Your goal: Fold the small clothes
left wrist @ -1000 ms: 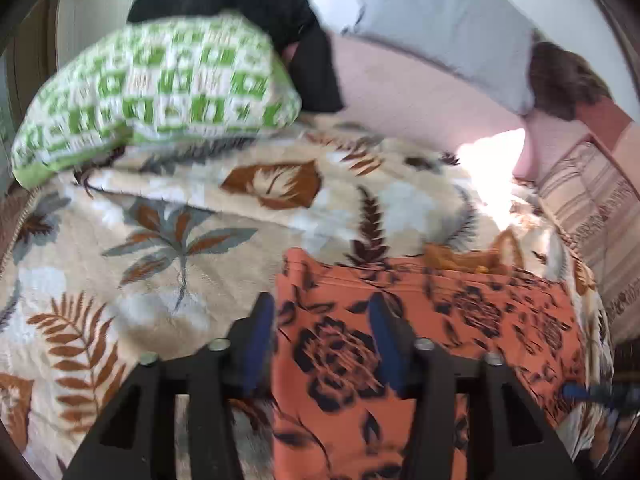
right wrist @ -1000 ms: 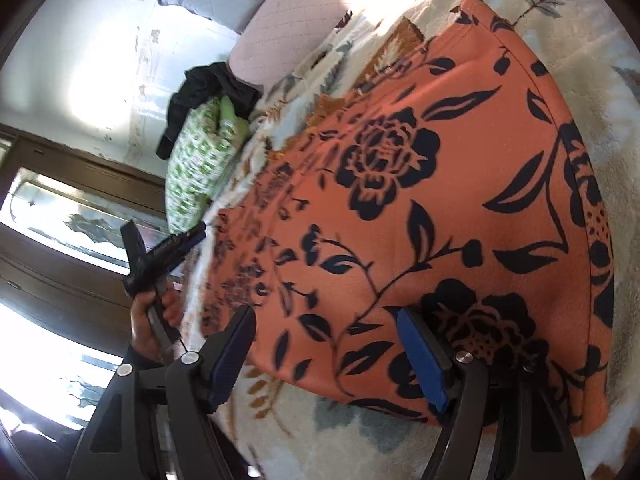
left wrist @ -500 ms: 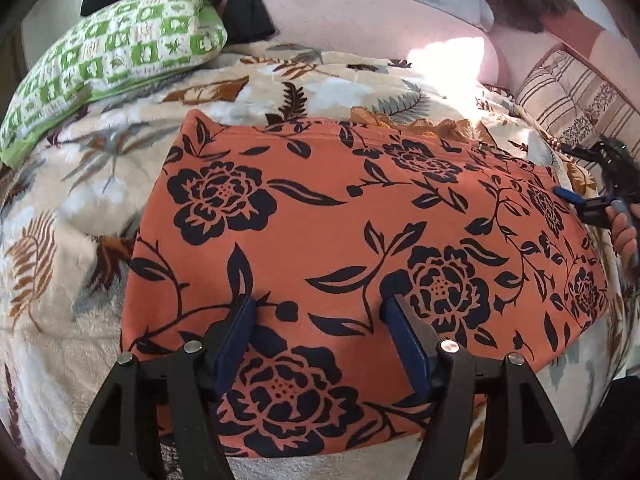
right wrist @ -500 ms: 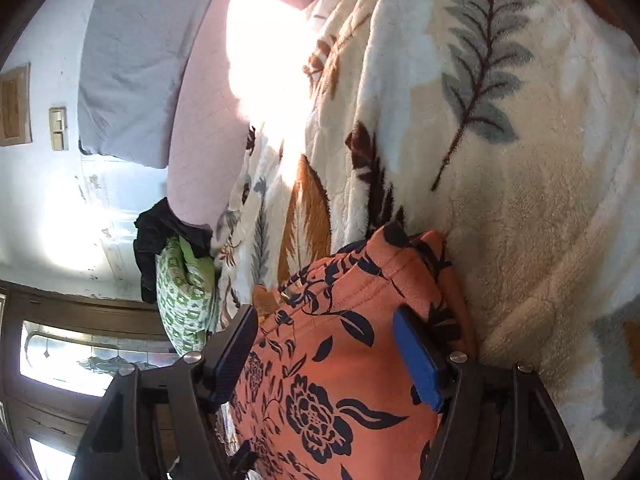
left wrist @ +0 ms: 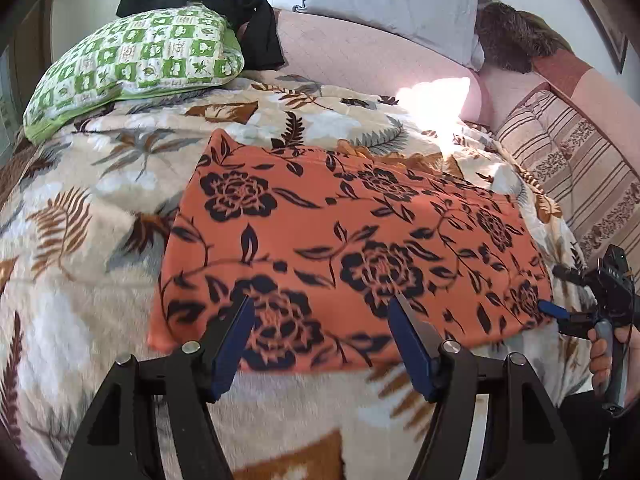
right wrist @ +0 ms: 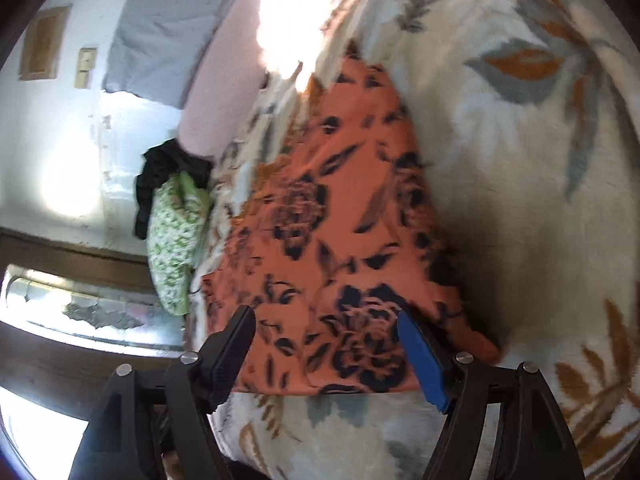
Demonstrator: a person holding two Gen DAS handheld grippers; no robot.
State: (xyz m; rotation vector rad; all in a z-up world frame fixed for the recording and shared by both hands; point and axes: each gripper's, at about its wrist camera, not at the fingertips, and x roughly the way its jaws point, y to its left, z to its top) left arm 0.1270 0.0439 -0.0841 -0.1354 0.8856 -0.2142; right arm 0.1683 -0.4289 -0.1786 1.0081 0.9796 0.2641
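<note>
Orange floral cloth (left wrist: 344,248) lies flat on the bed's leaf blanket (left wrist: 80,216), open blanket bordering it, green pillow (left wrist: 132,60) well apart; left gripper (left wrist: 320,344) and right gripper (right wrist: 326,356), apparently released, hover at its near edge.

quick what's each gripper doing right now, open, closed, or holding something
Left gripper: open, jaws just widened, over the orange floral garment, holding nothing.
Right gripper: open over the garment's end, holding nothing.

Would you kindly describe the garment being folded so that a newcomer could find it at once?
Start at the bed's cream leaf-print blanket. On its middle lies the orange cloth, flat and roughly rectangular. Only it carries dark navy roses on orange; the green checked pillow and the black garment lie further back.
</note>
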